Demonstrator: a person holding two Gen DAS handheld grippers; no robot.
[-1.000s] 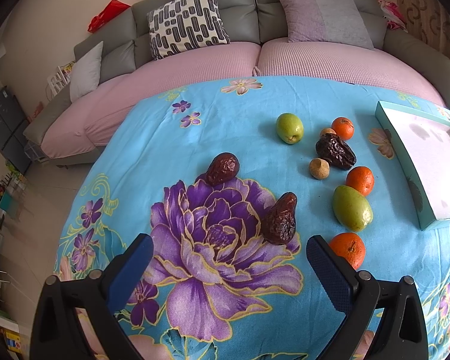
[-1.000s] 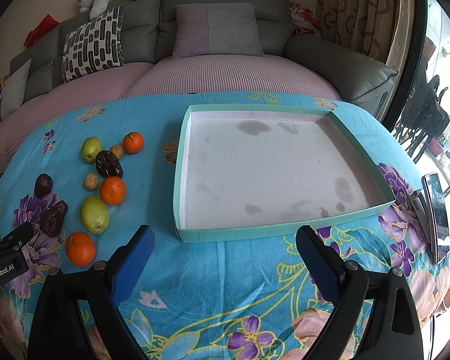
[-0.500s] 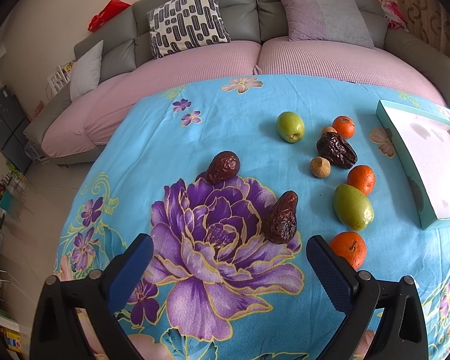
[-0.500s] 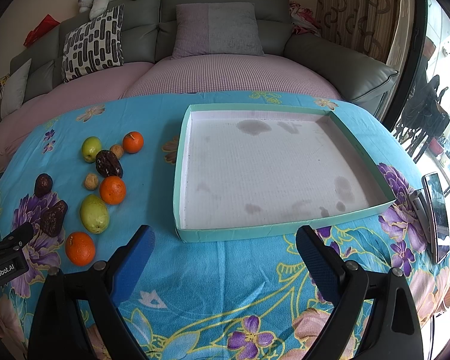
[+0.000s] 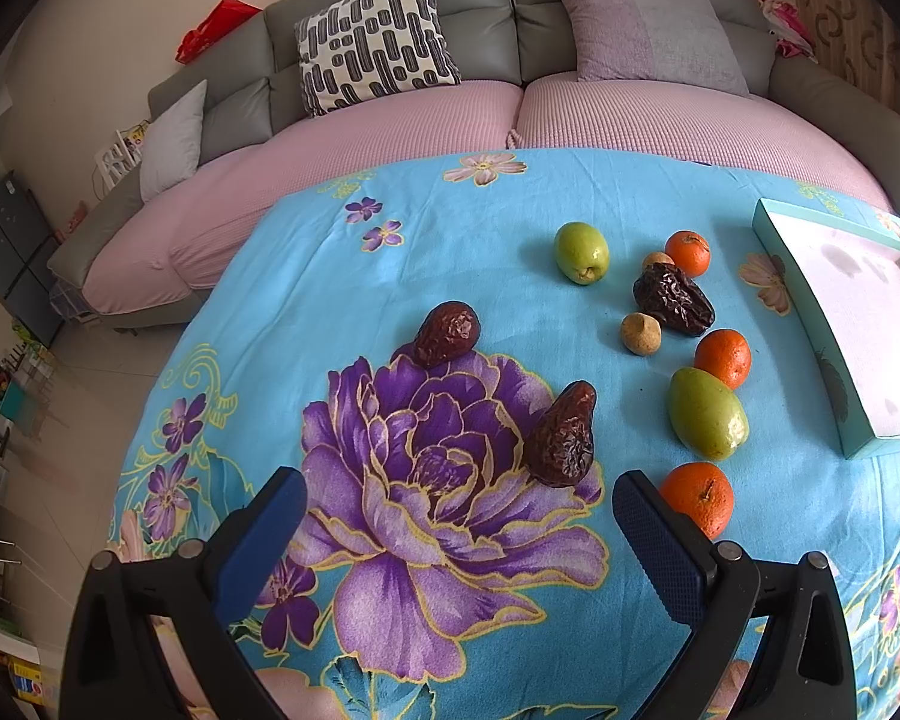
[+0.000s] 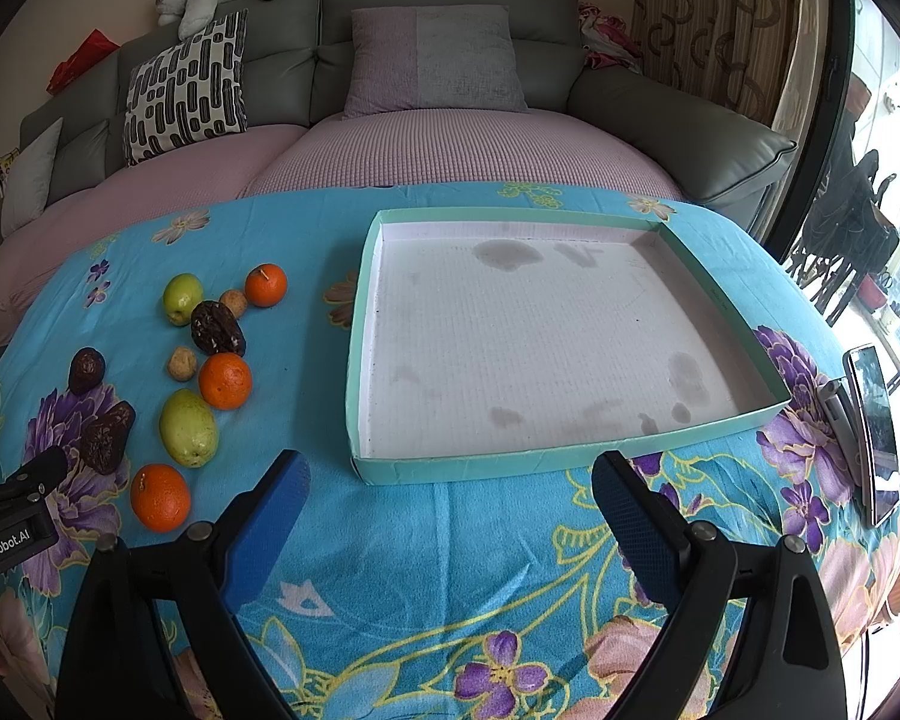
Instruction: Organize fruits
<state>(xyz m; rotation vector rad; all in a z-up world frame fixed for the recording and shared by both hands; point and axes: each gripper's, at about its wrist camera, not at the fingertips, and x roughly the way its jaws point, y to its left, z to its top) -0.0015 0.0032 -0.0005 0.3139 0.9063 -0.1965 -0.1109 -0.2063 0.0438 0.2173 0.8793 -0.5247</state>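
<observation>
Fruit lies loose on the blue flowered tablecloth. Left wrist view: two dark dates [image 5: 448, 333] [image 5: 563, 437], a third date [image 5: 673, 300], two green fruits [image 5: 581, 252] [image 5: 707, 413], three oranges [image 5: 689, 252] [image 5: 723, 357] [image 5: 697, 497] and two small tan fruits [image 5: 641, 333]. My left gripper [image 5: 453, 531] is open just short of the nearer date, nothing between its fingers. The teal tray [image 6: 510, 462] with a white, stained floor holds nothing. My right gripper [image 6: 450, 507] hangs open before the tray's near wall; the fruit [image 6: 188, 427] lies to its left.
A grey sofa with pink seat covers and cushions [image 6: 435, 60] curves behind the table. A phone [image 6: 876, 432] lies near the table's right edge. The left gripper's body [image 6: 12, 516] shows at the right wrist view's left edge. The floor drops away on the left [image 5: 90, 372].
The left gripper has eased slightly forward over the cloth, so the fruit sits a touch lower in its view. The right wrist view is unchanged.
</observation>
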